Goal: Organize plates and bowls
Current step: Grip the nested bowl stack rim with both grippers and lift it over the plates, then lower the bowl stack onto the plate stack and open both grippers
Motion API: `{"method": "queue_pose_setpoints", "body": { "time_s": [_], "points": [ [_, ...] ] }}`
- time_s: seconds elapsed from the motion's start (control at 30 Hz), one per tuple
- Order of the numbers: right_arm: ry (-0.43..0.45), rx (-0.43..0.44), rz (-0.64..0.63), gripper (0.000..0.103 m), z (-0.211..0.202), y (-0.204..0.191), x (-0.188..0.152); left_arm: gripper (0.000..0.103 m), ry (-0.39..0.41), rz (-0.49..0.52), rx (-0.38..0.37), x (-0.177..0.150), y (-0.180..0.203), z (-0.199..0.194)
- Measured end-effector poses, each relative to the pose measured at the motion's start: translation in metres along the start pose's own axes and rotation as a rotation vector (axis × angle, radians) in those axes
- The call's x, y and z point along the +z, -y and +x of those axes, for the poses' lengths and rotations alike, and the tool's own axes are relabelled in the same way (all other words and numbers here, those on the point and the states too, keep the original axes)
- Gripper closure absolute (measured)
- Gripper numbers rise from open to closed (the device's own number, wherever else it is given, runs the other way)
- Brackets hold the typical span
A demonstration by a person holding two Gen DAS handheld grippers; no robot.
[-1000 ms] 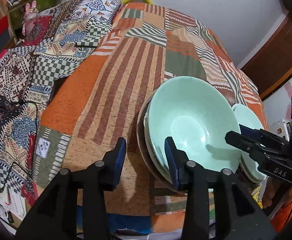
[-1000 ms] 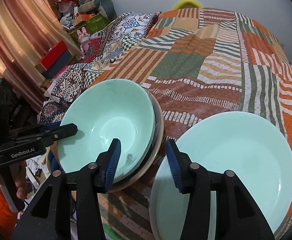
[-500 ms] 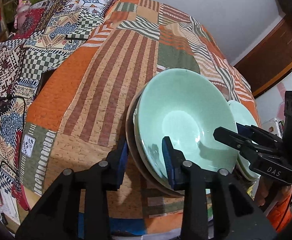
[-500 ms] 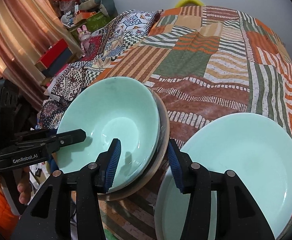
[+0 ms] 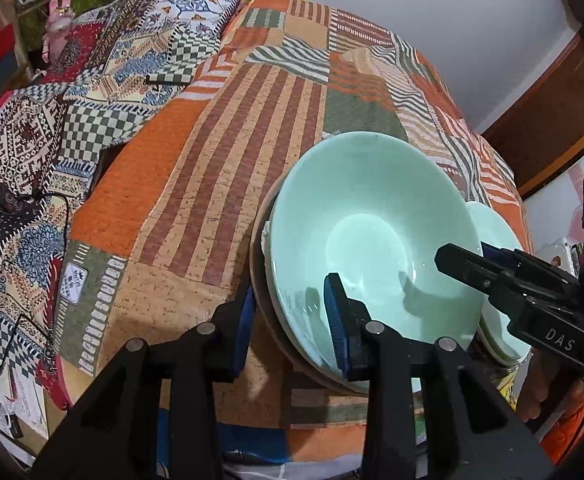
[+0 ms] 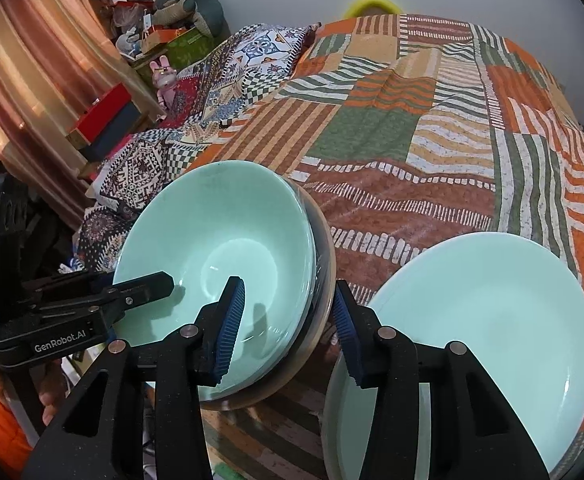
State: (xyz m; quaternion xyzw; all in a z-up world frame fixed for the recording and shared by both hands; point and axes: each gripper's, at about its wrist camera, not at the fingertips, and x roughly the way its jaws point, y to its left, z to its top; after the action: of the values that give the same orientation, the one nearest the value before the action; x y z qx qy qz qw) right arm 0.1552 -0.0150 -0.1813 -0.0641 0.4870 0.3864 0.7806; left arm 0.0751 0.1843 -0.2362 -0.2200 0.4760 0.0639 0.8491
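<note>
A mint green bowl [image 5: 371,240] tops a stack of bowls and a brown-rimmed dish on the patchwork bed; it also shows in the right wrist view [image 6: 220,248]. My left gripper [image 5: 288,316] is open and straddles the stack's near-left rim, one finger inside the bowl, one outside. My right gripper [image 6: 288,320] is open and straddles the stack's right rim the same way. A mint green plate stack [image 6: 483,320] lies just right of the bowls; it also shows in the left wrist view [image 5: 495,240].
The patchwork bedspread [image 5: 220,168] stretches away behind the dishes. A patterned pillow [image 6: 260,56] and boxes with toys [image 6: 160,40] lie at the far left. The bed's near edge runs right under the dishes.
Both grippers have moved forward onto the bowl stack's rim from opposite sides, each with one finger now inside the top bowl. The dishes have not moved.
</note>
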Motion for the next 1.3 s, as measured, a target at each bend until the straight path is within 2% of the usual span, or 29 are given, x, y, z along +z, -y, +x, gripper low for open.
{"method": "queue_pose_setpoints", "body": {
  "time_s": [0.23,0.7,1.03,1.3],
  "points": [
    [0.030,0.011,0.014,0.062,-0.013,-0.003,0.000,0.069,0.059,0.021,0.005,0.007,0.013,-0.025],
    [0.183,0.006,0.053,0.062,-0.082,0.010,0.000,0.069,0.147,0.124,-0.032,0.020,0.072,-0.068],
    [0.242,-0.038,0.104,0.062,-0.121,0.039,-0.018,0.069,0.167,0.247,-0.066,0.017,0.129,-0.074],
    [0.260,-0.099,0.163,0.062,-0.145,0.067,-0.035,0.069,0.115,0.311,-0.119,0.011,0.167,-0.052]
  ]
}}
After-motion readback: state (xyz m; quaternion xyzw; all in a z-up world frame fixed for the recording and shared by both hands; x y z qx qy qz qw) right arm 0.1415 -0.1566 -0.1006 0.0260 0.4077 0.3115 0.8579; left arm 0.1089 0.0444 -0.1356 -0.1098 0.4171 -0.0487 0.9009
